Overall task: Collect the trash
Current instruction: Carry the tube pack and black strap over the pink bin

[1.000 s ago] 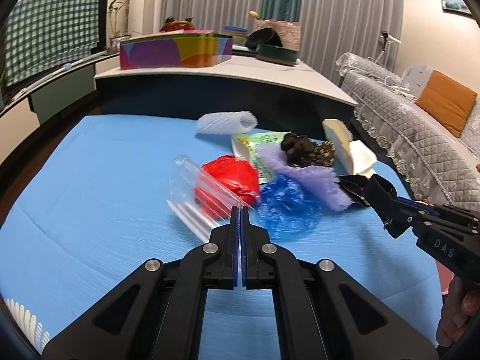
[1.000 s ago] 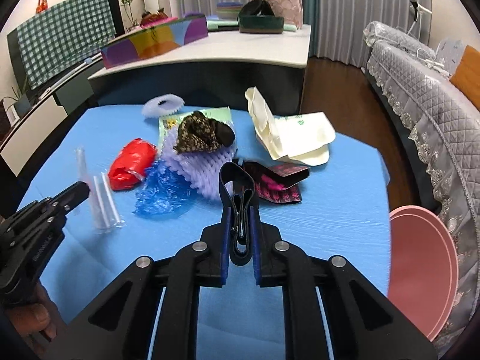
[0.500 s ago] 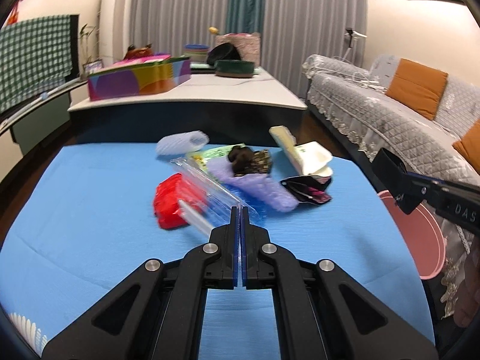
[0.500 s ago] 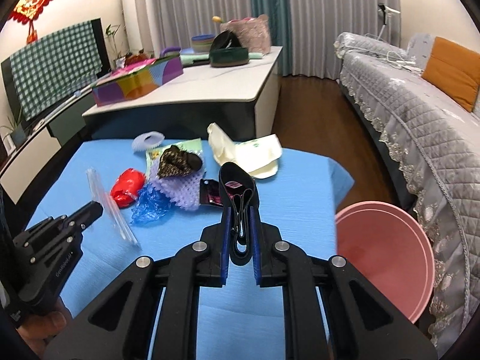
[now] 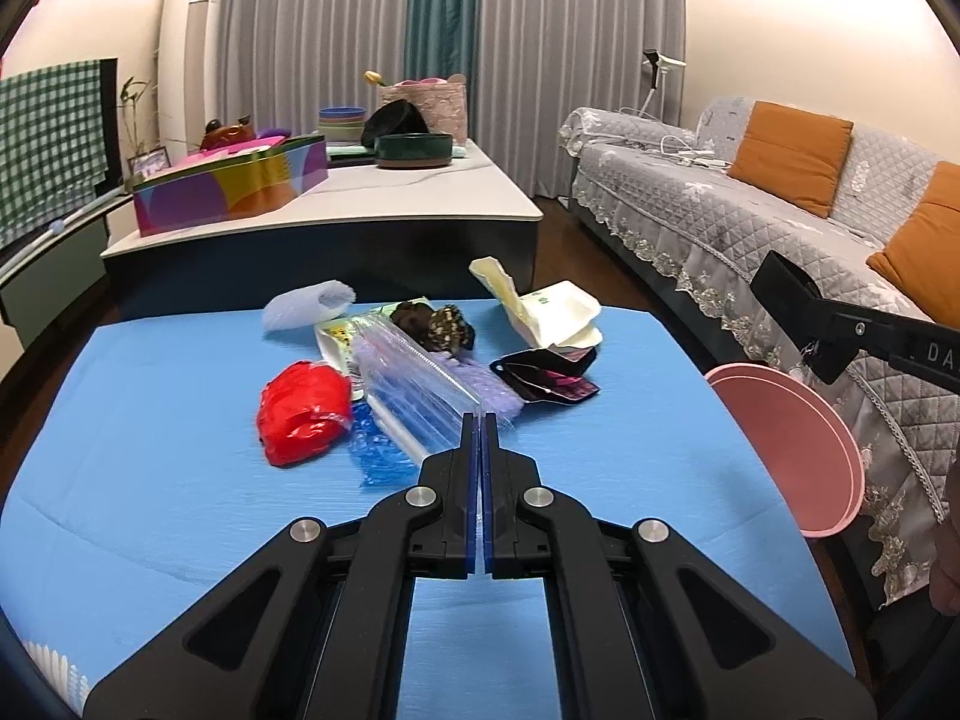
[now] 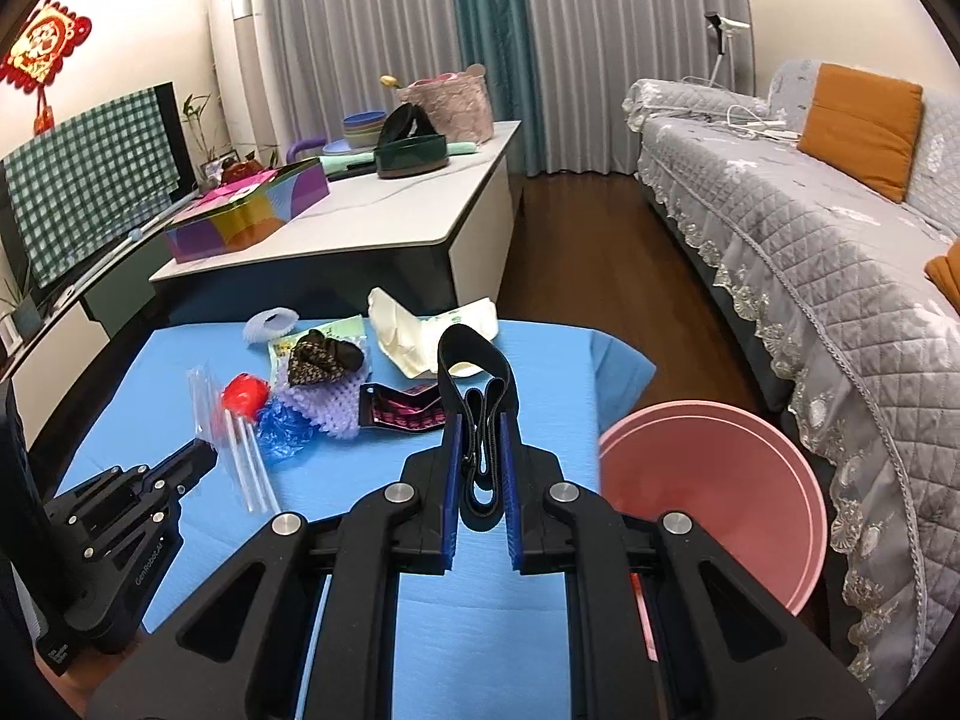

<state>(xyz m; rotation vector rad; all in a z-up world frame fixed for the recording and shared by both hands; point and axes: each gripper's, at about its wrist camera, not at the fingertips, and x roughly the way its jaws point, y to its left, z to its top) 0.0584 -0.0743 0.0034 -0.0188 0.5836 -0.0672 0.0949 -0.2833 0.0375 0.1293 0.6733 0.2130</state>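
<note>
Clear plastic bag (image 5: 414, 384) hangs pinched at its edge in the clenched left claw (image 5: 478, 420), above the surface (image 5: 150, 480): light, slippery, limp. Right claw (image 6: 480, 420) grips a soft black strap (image 6: 474, 360) mid-loop, near the pink bin (image 6: 720, 480).

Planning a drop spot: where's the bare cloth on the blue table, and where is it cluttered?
Bare: the blue table near-left, from the red wrapper to the near edge, and the near-right strip between the dark foil packet and the pink bin. Crowded: the far centre, around the white foam box.
</note>
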